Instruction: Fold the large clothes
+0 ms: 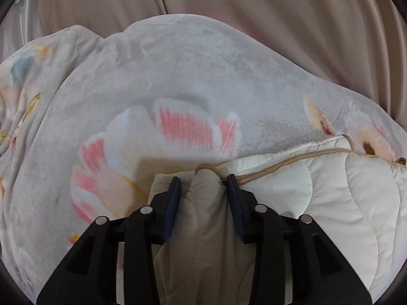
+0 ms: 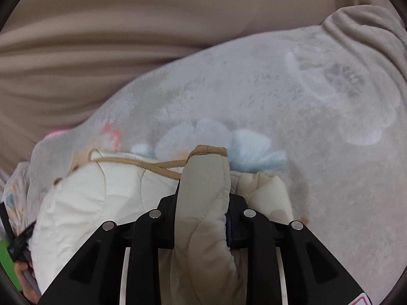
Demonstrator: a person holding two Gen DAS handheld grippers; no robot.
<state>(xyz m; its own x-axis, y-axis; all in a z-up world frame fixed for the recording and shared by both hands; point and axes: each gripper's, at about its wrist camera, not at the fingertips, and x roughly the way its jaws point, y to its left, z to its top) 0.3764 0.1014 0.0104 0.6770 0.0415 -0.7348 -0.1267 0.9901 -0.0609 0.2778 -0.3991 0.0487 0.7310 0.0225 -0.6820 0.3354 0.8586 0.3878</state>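
Quilted cream jacket (image 1: 343, 198) is pinched in both left gripper (image 1: 203, 185) and right gripper (image 2: 203, 203); keep its trimmed edge taut between them when folding.

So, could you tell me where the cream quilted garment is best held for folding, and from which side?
Grip the quilted garment along its tan-piped edge, coming from the near side over the floral blanket. That hem is firm and bunches into graspable folds; the left gripper and right gripper each pinch such a fold there.

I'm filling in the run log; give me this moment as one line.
left gripper: shut on quilted jacket | right gripper: shut on quilted jacket | surface: floral fleece blanket | fold: underway
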